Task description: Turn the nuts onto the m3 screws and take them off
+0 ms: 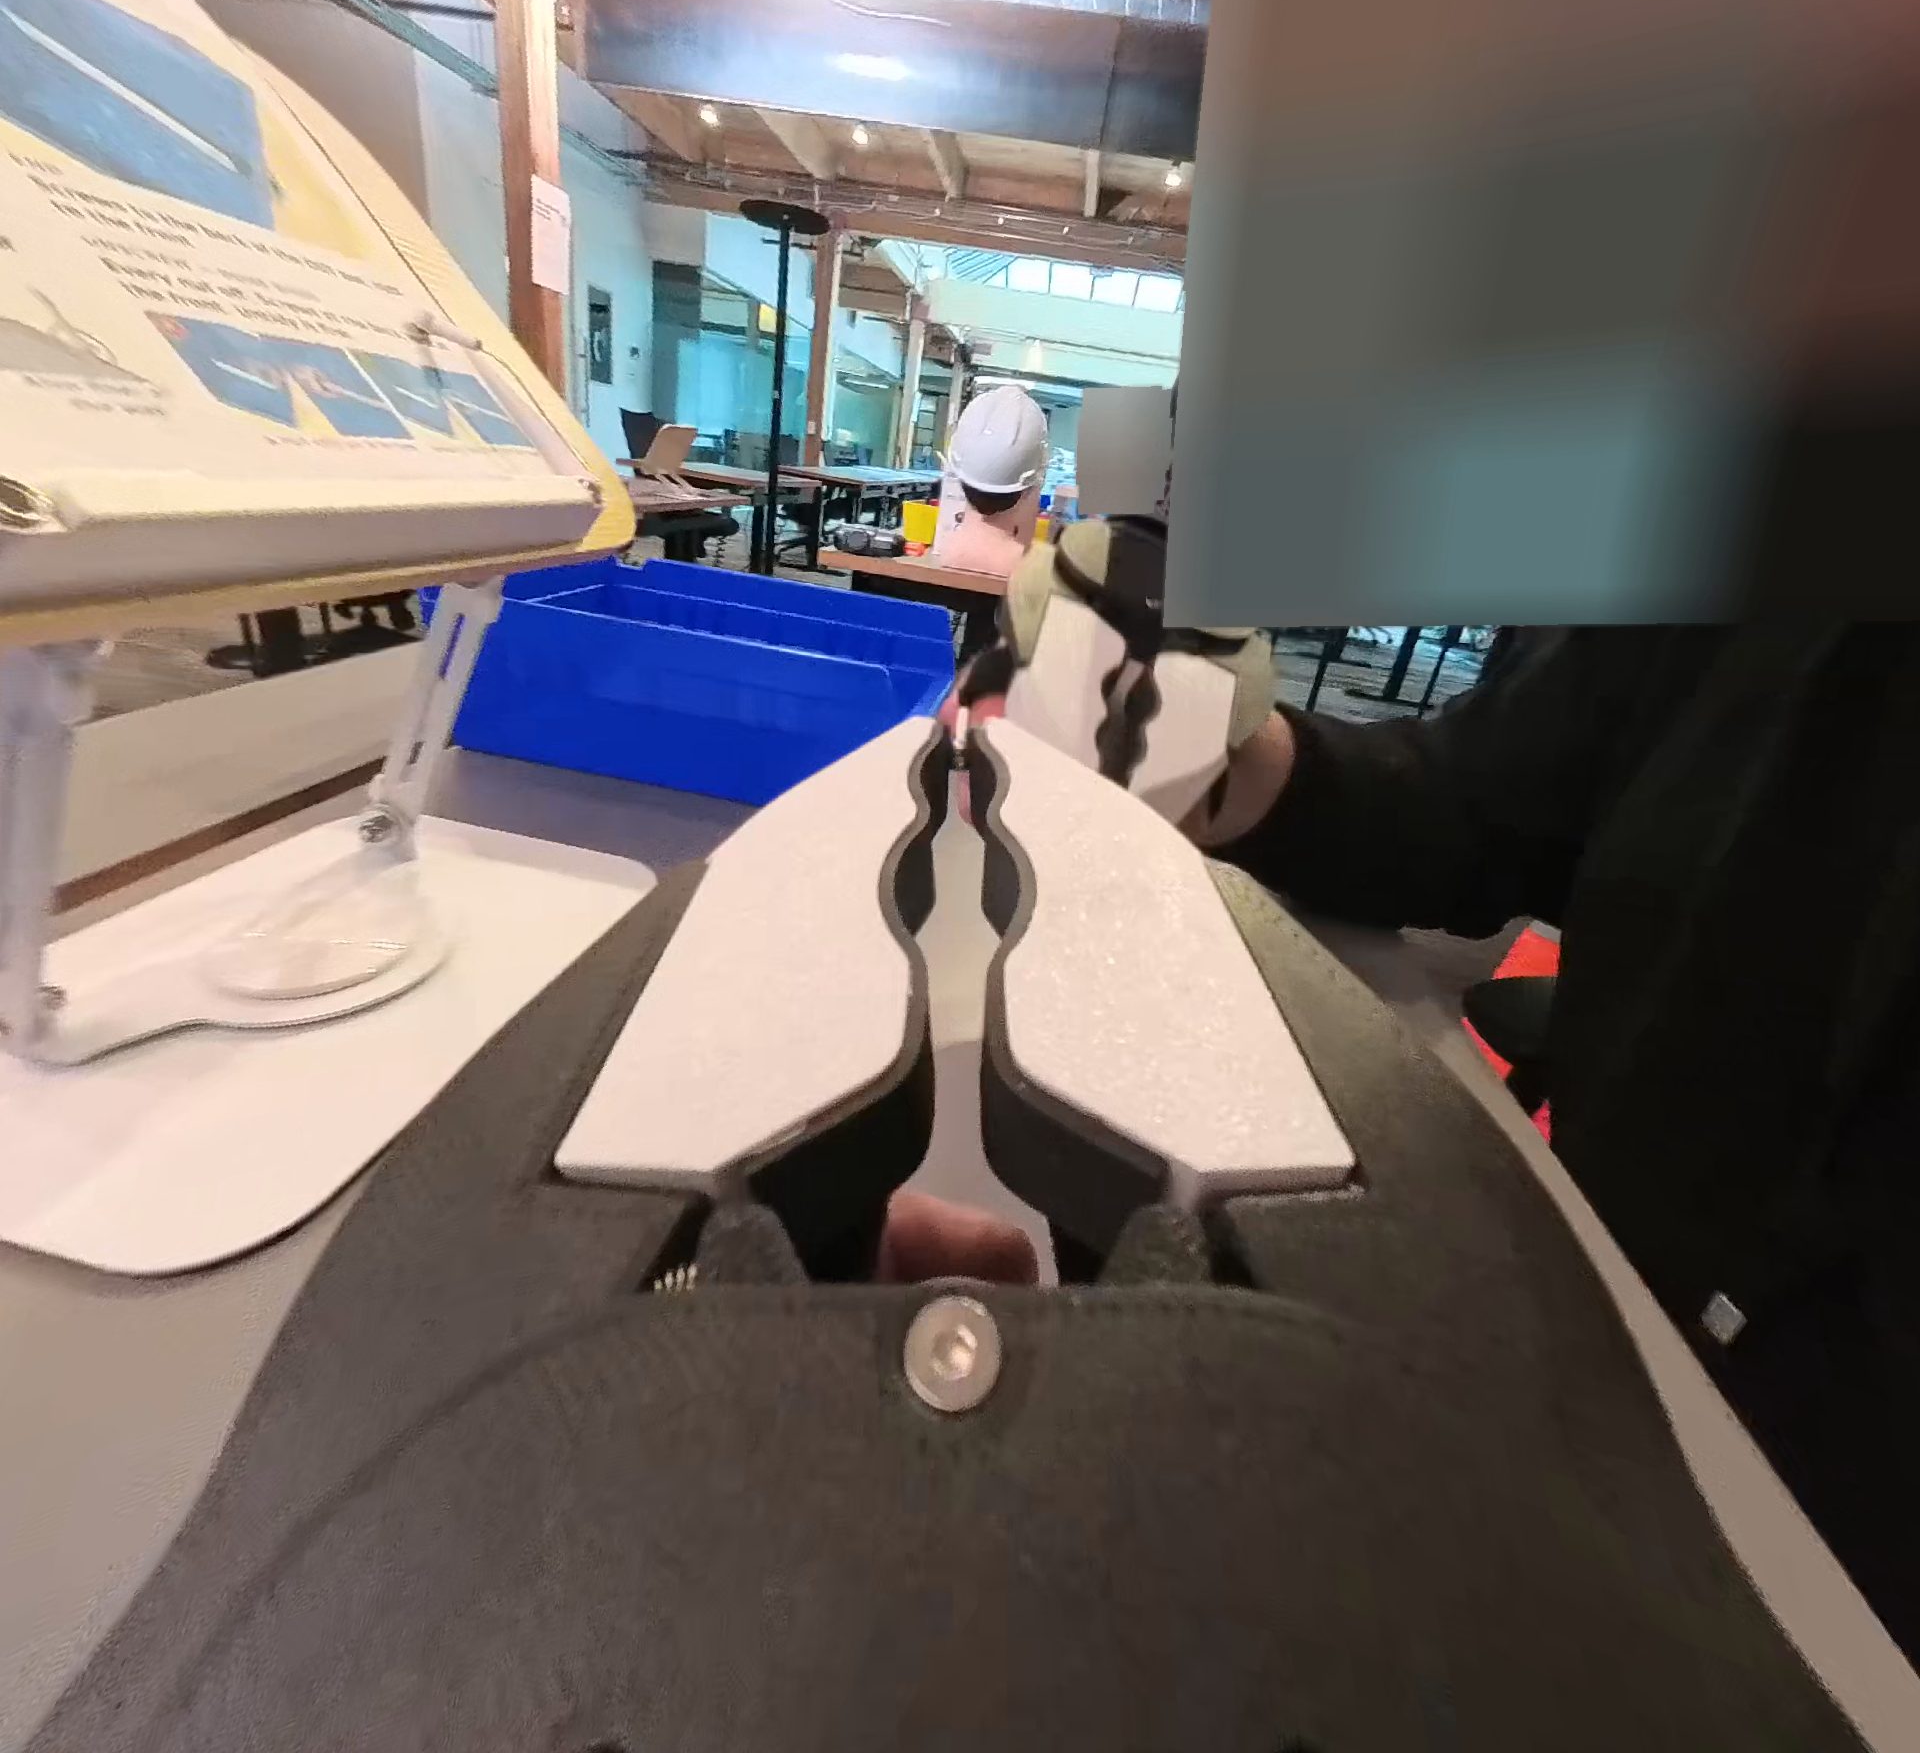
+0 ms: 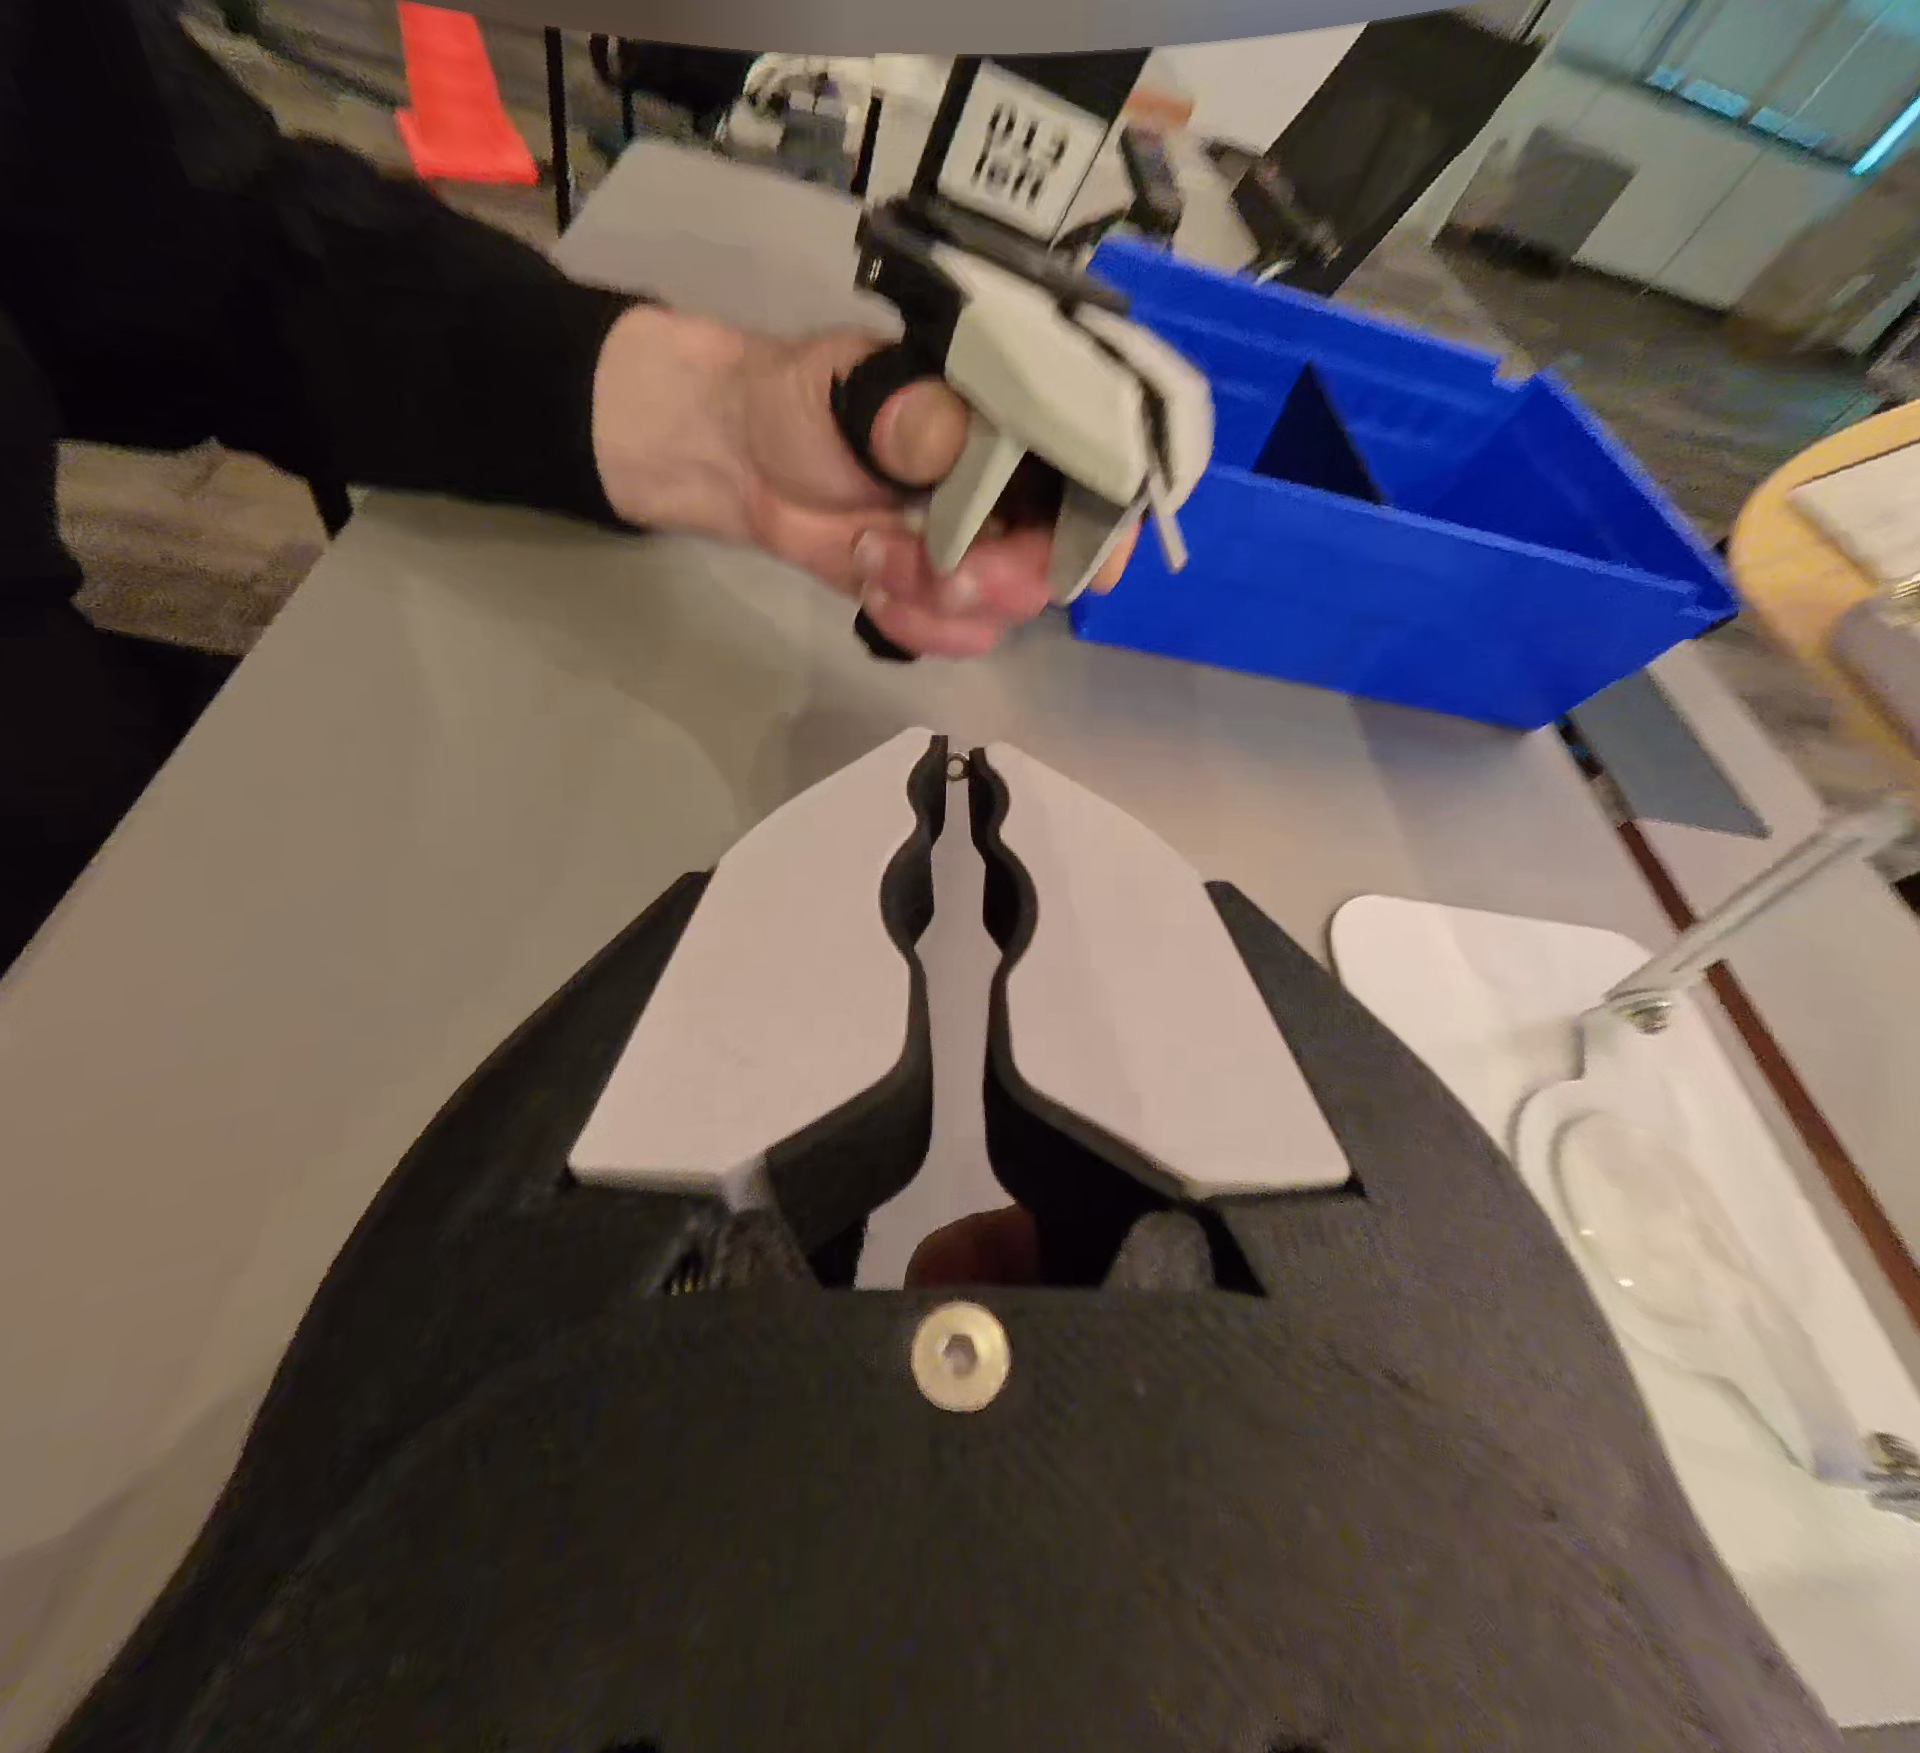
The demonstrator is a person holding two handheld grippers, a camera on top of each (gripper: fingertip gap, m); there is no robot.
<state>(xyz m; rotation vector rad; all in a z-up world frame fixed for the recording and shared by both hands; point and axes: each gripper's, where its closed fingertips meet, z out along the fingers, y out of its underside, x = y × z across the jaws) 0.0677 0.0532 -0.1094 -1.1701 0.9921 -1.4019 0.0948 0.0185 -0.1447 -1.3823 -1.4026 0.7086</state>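
Note:
My left gripper (image 1: 961,753) is shut on a thin metal screw (image 1: 961,735) pinched at its fingertips. In the right wrist view the left gripper (image 2: 1143,498) is held by a hand above the table, with the screw (image 2: 1169,534) sticking down from its tips. My right gripper (image 2: 956,768) is shut on a small nut (image 2: 956,765) held at its very tips. The right gripper also shows just behind the left fingertips in the left wrist view (image 1: 1122,727). Nut and screw are apart.
A blue plastic bin (image 2: 1403,560) stands on the grey table (image 2: 416,768) beyond both grippers; it also shows in the left wrist view (image 1: 707,685). A white document stand (image 1: 260,976) holding an instruction sheet (image 1: 208,249) is at the left; its base (image 2: 1558,1080) shows at right. Tip to tip, the grippers are about 6 centimeters apart.

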